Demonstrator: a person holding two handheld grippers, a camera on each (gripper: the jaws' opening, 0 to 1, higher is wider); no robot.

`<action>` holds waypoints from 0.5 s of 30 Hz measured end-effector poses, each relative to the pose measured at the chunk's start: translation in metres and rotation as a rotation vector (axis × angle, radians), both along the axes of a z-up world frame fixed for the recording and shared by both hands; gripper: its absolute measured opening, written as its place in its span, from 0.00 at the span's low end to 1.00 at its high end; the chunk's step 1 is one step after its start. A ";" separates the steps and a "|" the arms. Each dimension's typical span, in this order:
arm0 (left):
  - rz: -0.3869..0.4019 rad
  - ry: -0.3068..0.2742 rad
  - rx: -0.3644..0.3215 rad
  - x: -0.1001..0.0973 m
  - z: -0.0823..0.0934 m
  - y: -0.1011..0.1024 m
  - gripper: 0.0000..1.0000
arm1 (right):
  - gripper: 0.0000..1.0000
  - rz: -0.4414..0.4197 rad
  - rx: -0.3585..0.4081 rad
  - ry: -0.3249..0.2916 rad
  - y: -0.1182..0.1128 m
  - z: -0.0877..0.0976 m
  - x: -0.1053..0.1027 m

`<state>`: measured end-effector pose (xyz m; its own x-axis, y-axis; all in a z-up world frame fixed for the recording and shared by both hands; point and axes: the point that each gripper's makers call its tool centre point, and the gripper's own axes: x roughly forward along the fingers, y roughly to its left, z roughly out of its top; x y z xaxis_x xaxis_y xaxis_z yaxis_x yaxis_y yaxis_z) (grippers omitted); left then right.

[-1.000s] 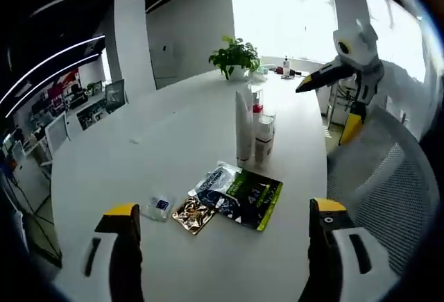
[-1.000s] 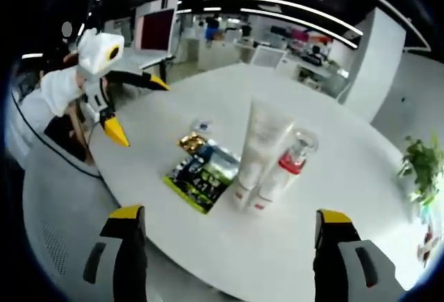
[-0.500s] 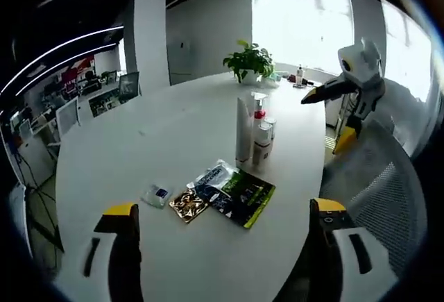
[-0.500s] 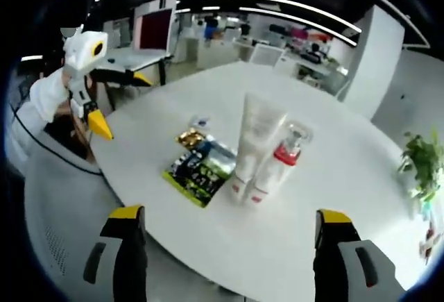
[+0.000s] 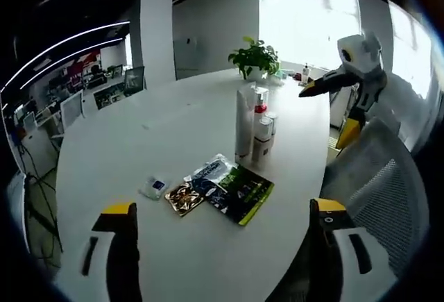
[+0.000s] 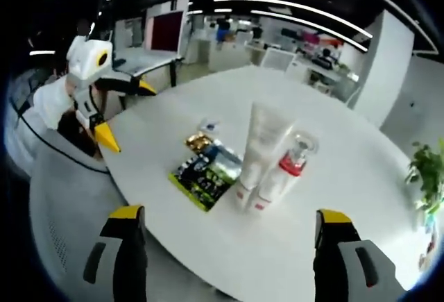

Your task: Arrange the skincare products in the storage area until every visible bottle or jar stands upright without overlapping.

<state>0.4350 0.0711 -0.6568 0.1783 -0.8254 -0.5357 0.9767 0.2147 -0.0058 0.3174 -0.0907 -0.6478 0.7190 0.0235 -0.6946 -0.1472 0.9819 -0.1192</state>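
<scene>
Skincare products are seen grouped near the middle of a large white round desk. In the left gripper view, a tall white tube stands upright at centre frame, cap down, with a clear pump bottle with a red collar just behind it and a shorter white bottle touching its right side. Below them in the frame, flat sachets lie on the desk: a dark green packet partly overlapped by a silvery-blue packet, a gold packet just to its left, and a small clear pouch a little further left. A potted plant is seen at the far edge of the desk, upper centre, and a mesh chair back at the right.

The left gripper is held off the near edge of the desk, its yellow-tipped jaws wide apart and nothing between them. The right gripper is seen at upper right, over the chair, jaws spread.

In the right gripper view, the same tube and red-collared bottle stand at centre, with the packets to their left. The right gripper has its jaws wide apart, holding nothing. The left gripper appears at upper left, beside the edge of the desk, also spread.
</scene>
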 end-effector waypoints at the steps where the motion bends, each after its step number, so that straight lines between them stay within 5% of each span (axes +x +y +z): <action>1: -0.003 -0.005 0.000 0.000 0.000 0.000 0.99 | 1.00 0.001 0.003 0.000 0.000 0.000 0.000; 9: 0.004 0.011 0.017 0.004 -0.006 0.003 0.99 | 1.00 0.014 0.003 0.008 0.001 -0.005 0.007; 10: 0.019 0.022 0.020 0.019 -0.015 0.003 0.99 | 1.00 0.019 0.006 0.000 0.004 -0.003 0.011; 15: 0.017 0.014 0.037 0.030 -0.019 0.001 0.99 | 1.00 0.041 0.017 -0.013 0.012 -0.003 0.018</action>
<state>0.4646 0.0721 -0.6761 0.1840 -0.8019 -0.5684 0.9728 0.2313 -0.0115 0.3354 -0.0787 -0.6511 0.7263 0.0650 -0.6843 -0.1862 0.9769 -0.1049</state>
